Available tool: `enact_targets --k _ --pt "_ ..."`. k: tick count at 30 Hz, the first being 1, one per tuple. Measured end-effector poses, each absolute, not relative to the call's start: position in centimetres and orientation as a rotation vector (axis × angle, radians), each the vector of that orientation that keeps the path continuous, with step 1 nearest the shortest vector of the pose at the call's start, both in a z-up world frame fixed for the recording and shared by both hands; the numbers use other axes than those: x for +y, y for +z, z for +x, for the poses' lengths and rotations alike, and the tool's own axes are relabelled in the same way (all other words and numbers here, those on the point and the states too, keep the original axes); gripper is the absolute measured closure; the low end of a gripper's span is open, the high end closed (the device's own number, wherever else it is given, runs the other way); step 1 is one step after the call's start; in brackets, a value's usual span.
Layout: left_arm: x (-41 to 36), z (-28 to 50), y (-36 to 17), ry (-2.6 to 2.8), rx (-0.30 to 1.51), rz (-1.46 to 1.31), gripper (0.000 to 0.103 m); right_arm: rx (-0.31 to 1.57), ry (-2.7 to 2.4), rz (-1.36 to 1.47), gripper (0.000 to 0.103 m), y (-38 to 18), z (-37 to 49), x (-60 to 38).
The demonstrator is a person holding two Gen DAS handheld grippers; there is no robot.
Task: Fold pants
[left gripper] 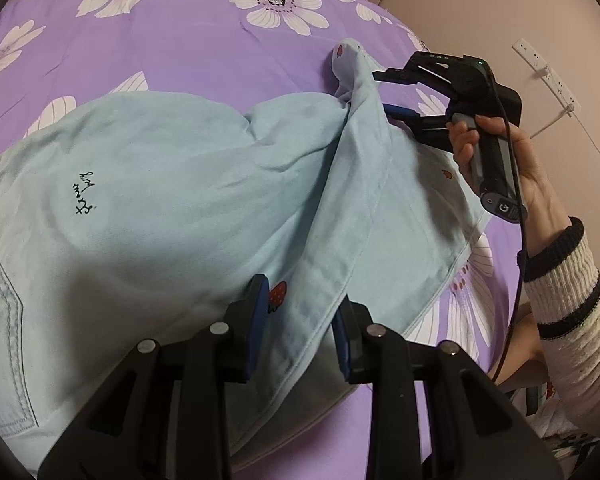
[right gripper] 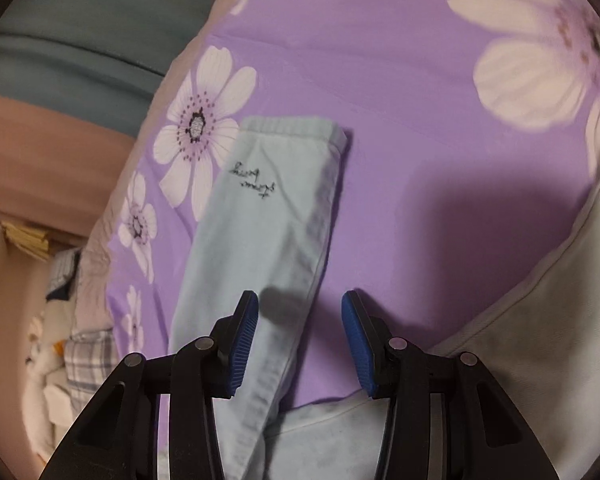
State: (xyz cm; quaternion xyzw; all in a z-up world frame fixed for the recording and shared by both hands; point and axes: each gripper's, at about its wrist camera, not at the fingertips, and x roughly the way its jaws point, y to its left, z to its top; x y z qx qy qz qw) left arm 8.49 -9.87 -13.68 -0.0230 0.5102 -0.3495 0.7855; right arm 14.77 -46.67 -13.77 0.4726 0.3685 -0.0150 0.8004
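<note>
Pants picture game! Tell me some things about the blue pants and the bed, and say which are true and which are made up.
1. The light blue cotton pants lie on a green bedsheet with stars. False: the bedsheet is purple with big white flowers.
2. A small red strawberry picture sits on the pants. True.
3. The right gripper is squeezing the pants tight. False: its jaws stand apart and nothing is pinched between them.
4. There is black handwriting on the pants. True.
5. The hand holding the right gripper wears a sleeve that is red all over. False: the knitted sleeve is cream with black stripes.
</note>
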Motion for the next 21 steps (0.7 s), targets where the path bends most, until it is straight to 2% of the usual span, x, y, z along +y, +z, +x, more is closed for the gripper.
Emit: enact_targets --k 2,3,6,7,12,17,21 --pt "-9.9 8.5 -13.6 -0.753 1.1 -0.05 0.073 0.782 -0.021 1.028 0.057 -13.8 14.4 -47.0" --pt "-9.9 8.6 -13.7 -0.752 1.1 -0.054 0.073 0.78 -0.01 1.021 0.06 -13.8 14.6 -46.9" --pt "-9.9 8.7 -13.6 -0.75 1.105 -0.063 0.073 0.785 -0.005 0.996 0.088 -13.3 15.7 -45.9" --pt "-9.9 8.7 -13.6 -0.751 1.107 -0.063 0.073 0.77 0.009 1.013 0.09 -13.4 15.7 -45.9" --pt "-10.1 8.7 -13.6 -0.749 1.107 -0.048 0.072 0.7 0.016 1.073 0.094 -13.3 14.3 -46.4" --pt "-11.1 8.2 -13.2 -0.719 1.078 0.016 0.07 0.603 -0.011 0.951 0.094 -9.1 11.2 -46.7" --pt "-12.5 6.8 -13.0 -0.676 1.009 0.181 0.07 0.524 -0.03 0.842 0.094 -4.8 7.7 -46.5"
